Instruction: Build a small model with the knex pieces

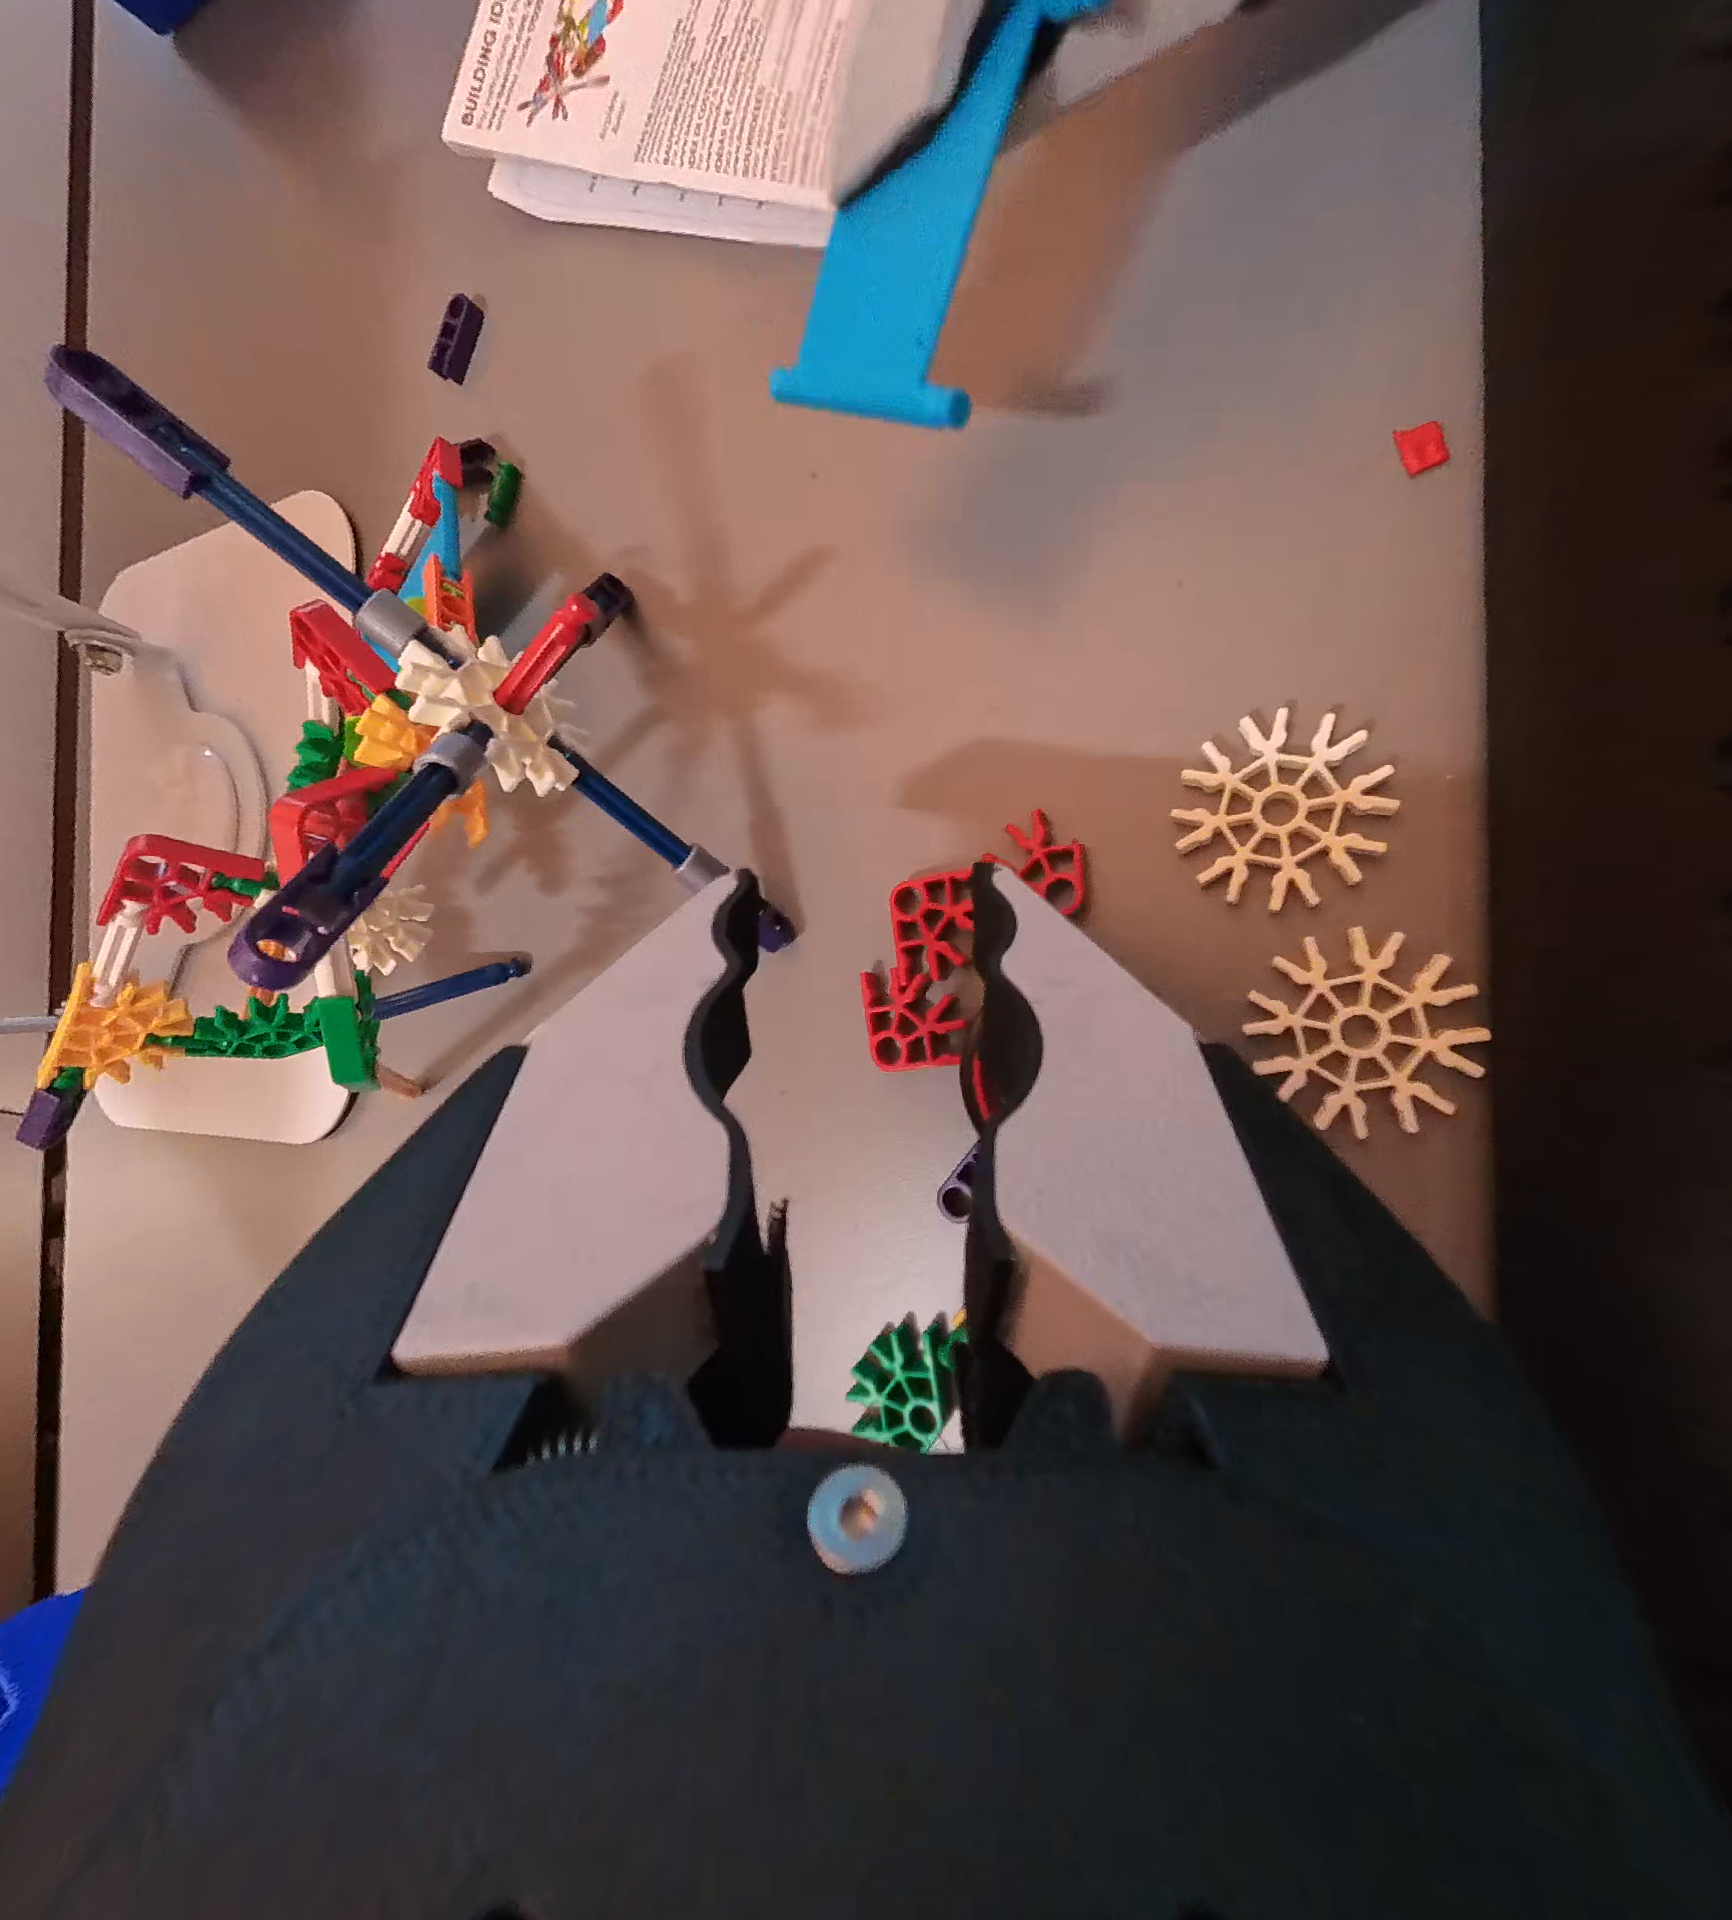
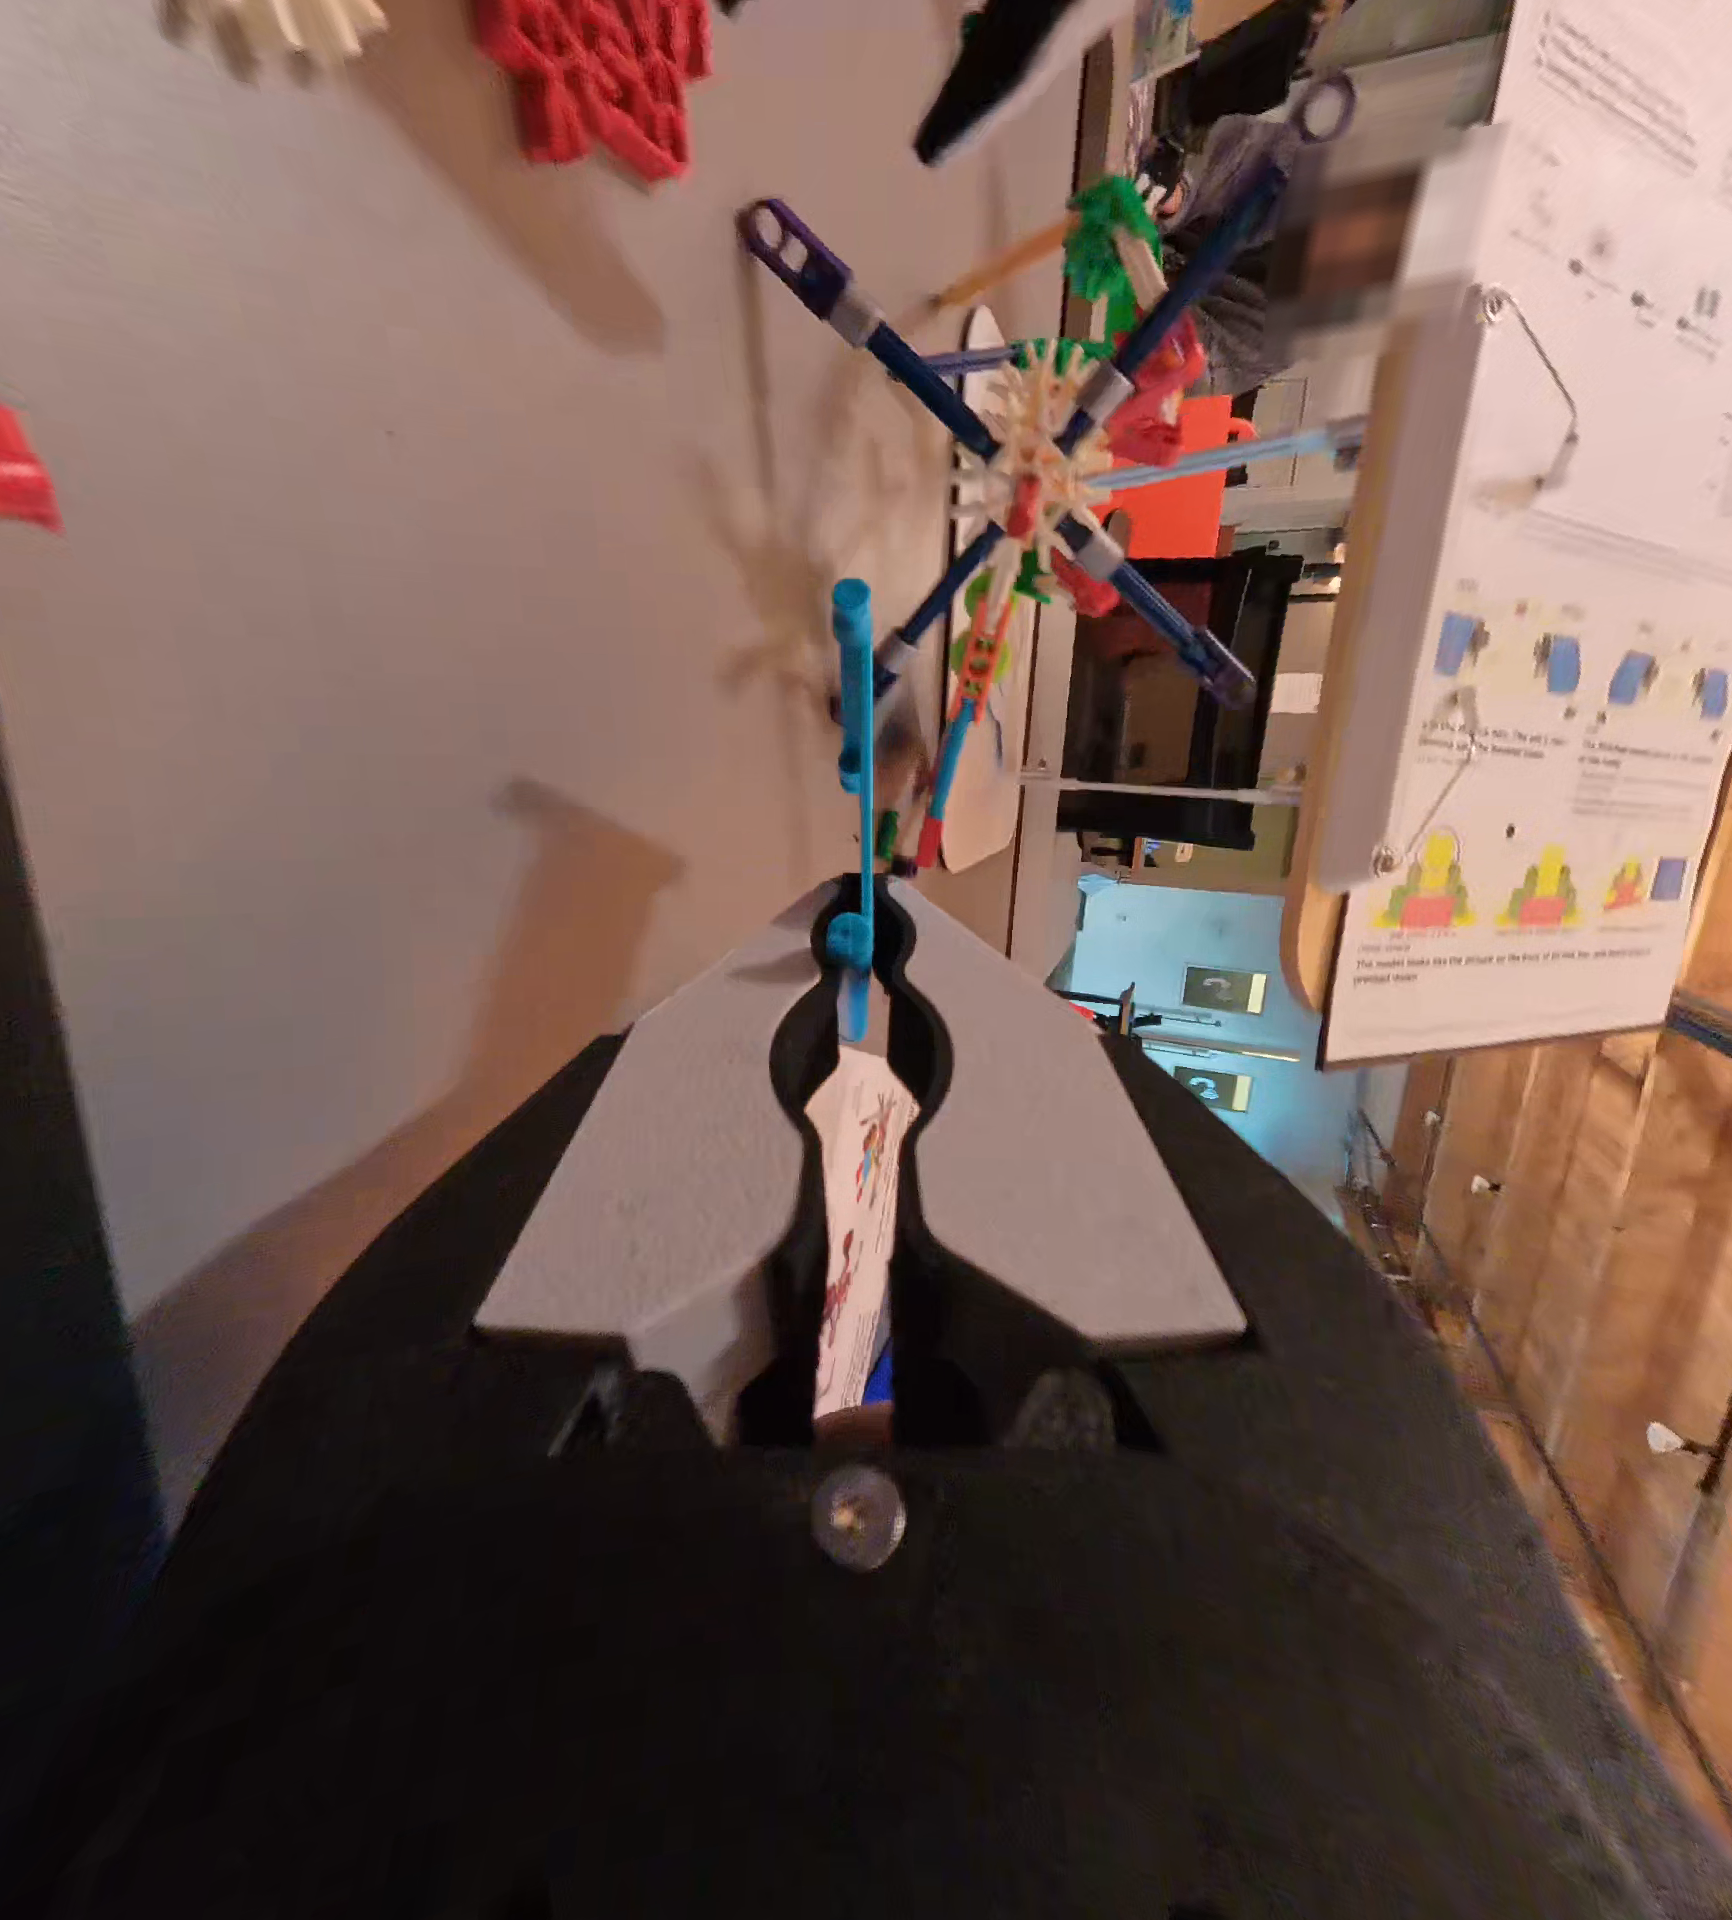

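A colourful rod-and-connector model (image 1: 322, 790) stands on a white card at the table's left, with a white hub and dark blue spokes (image 1: 488, 707). My left gripper (image 1: 862, 894) is open and empty above the table. Its left fingertip is next to the grey-sleeved, purple-tipped end of one spoke (image 1: 706, 868), and its right finger overlaps a red connector (image 1: 919, 966). My right gripper (image 2: 862, 899) is shut on a thin light blue rod (image 2: 854, 727), which sticks out past the tips toward the model (image 2: 1033, 478). A blurred light blue part (image 1: 893, 260) hangs near the top of the left wrist view.
Two tan snowflake connectors (image 1: 1283, 805) (image 1: 1361, 1029) lie at the right near the table's dark edge. A booklet (image 1: 654, 104), a purple clip (image 1: 457, 338), a small red piece (image 1: 1421, 449) and a green connector (image 1: 903, 1382) lie around. A clipboard with sheets (image 2: 1568, 623) stands behind the model. My right fingertips sit around 12 cm from my left ones. From either gripper's tips it is about 11 cm to the small red piece (image 1: 1421, 449).
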`<control>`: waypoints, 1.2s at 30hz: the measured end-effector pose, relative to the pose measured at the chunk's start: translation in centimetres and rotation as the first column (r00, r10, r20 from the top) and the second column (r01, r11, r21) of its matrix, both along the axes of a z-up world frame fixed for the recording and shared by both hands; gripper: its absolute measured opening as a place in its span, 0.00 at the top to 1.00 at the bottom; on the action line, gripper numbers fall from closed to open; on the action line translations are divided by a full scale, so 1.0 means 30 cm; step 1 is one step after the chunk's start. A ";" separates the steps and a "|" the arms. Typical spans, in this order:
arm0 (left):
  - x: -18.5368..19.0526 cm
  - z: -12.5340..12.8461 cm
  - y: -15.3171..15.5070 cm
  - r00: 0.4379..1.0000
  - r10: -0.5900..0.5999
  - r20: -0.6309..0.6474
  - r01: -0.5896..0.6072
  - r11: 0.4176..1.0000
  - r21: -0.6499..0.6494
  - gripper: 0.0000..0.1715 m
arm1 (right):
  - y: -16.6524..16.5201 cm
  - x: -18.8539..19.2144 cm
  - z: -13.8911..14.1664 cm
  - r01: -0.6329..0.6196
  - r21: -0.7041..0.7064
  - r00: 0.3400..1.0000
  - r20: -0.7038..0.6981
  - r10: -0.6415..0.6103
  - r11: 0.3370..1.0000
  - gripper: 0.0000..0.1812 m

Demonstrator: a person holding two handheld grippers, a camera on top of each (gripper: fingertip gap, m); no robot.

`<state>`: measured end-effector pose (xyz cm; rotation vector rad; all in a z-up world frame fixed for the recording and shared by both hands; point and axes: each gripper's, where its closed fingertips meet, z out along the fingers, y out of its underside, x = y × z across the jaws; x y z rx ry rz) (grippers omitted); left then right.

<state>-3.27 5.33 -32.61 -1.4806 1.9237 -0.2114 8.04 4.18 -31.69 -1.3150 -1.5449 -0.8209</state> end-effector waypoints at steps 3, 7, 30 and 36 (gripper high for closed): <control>-0.004 0.004 0.003 1.000 0.003 0.001 -0.003 1.000 0.009 0.77 | 0.003 -0.016 -0.025 -0.011 0.029 0.996 0.091 0.008 1.000 1.00; -0.012 0.008 0.010 1.000 0.010 0.000 -0.010 1.000 0.012 0.77 | 0.010 -0.023 -0.061 0.004 -0.011 0.989 0.148 -0.002 1.000 1.00; -0.023 -0.055 -0.005 0.992 -0.038 -0.118 0.029 0.997 -0.072 0.87 | 0.037 -0.101 -0.082 0.020 -0.144 0.999 0.052 -0.013 0.989 1.00; -0.042 -0.116 -0.003 0.977 -0.034 -0.210 -0.001 0.987 -0.161 0.91 | 0.039 -0.090 -0.091 0.019 -0.154 1.000 0.018 -0.017 0.988 1.00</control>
